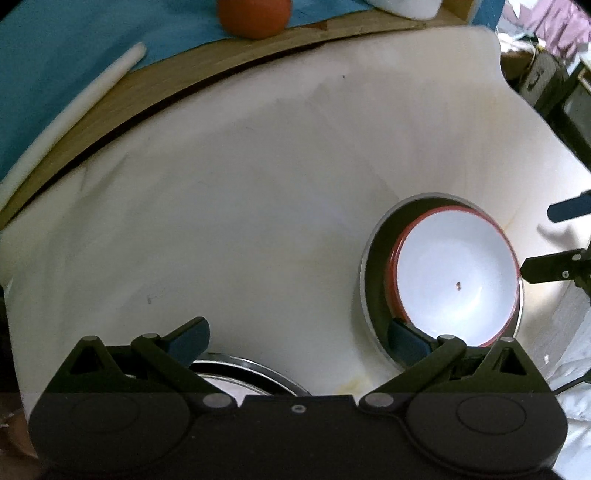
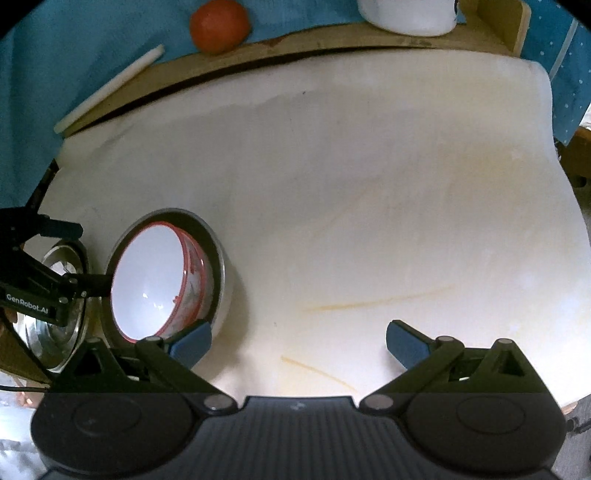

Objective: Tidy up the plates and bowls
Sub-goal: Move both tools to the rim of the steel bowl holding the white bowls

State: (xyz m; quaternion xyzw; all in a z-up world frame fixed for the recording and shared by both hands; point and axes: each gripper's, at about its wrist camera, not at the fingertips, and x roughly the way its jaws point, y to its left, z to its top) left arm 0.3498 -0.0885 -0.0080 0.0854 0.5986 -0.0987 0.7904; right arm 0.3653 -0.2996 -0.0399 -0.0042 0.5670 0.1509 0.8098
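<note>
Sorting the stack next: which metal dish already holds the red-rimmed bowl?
The dark-lined metal dish holds the bowl; the shiny dish beside it doesn't.

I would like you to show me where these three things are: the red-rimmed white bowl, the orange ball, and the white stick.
red-rimmed white bowl (image 1: pixel 458 280): left wrist view, on its white inner surface.
orange ball (image 2: pixel 219 26): right wrist view, on the middle of its rounded front.
white stick (image 2: pixel 110 86): right wrist view, about halfway along its length.

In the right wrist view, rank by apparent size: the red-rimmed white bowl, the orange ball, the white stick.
1. Red-rimmed white bowl, largest by area, though it is also nearest the camera.
2 and 3. White stick is longer but thin; orange ball is rounder. Too alike in area to rank.
</note>
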